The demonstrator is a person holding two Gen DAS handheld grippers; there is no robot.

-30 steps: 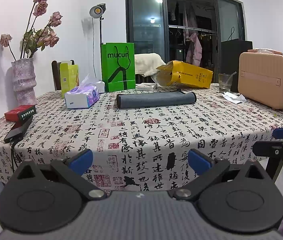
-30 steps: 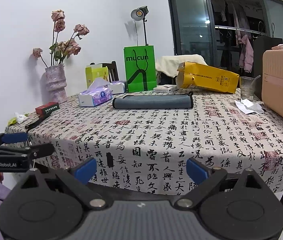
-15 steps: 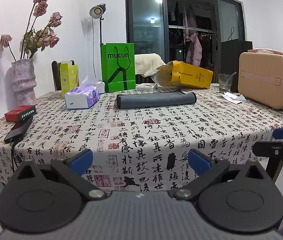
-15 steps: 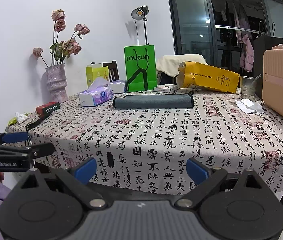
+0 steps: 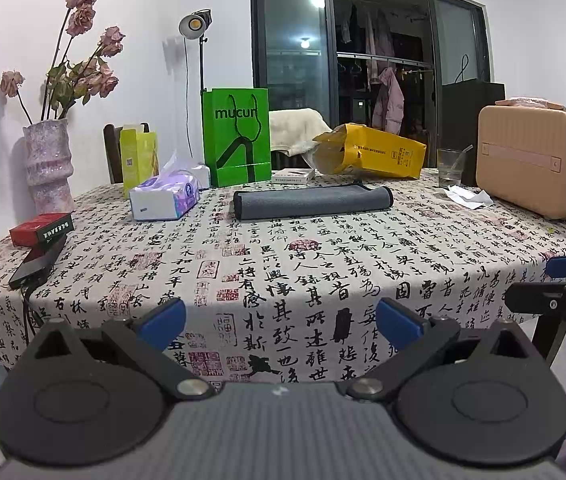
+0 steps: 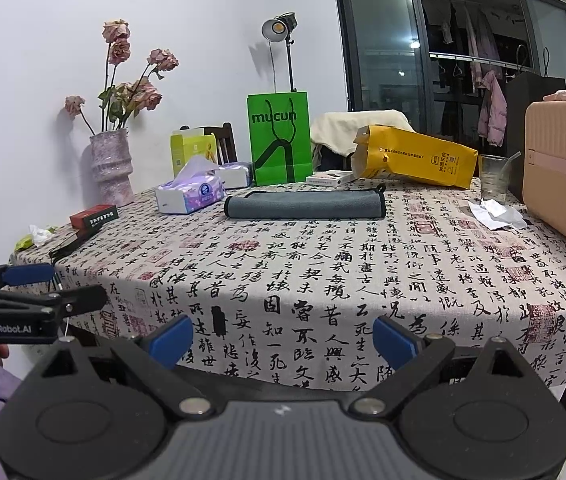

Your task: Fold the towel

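Observation:
A grey towel (image 5: 311,202) lies folded in a long flat strip across the far middle of the table; it also shows in the right wrist view (image 6: 305,205). My left gripper (image 5: 281,320) is open and empty, held off the table's near edge, far from the towel. My right gripper (image 6: 282,334) is open and empty, also off the near edge. Each gripper shows at the side of the other's view: the right gripper (image 5: 555,284) at the right, the left gripper (image 6: 55,286) at the left.
On the calligraphy tablecloth (image 5: 323,264) stand a tissue box (image 5: 163,200), green bag (image 5: 237,136), yellow bag (image 5: 375,156), glass (image 5: 449,168), beige case (image 5: 531,160), flower vase (image 5: 47,164), red box (image 5: 41,229) and crumpled paper (image 5: 469,196).

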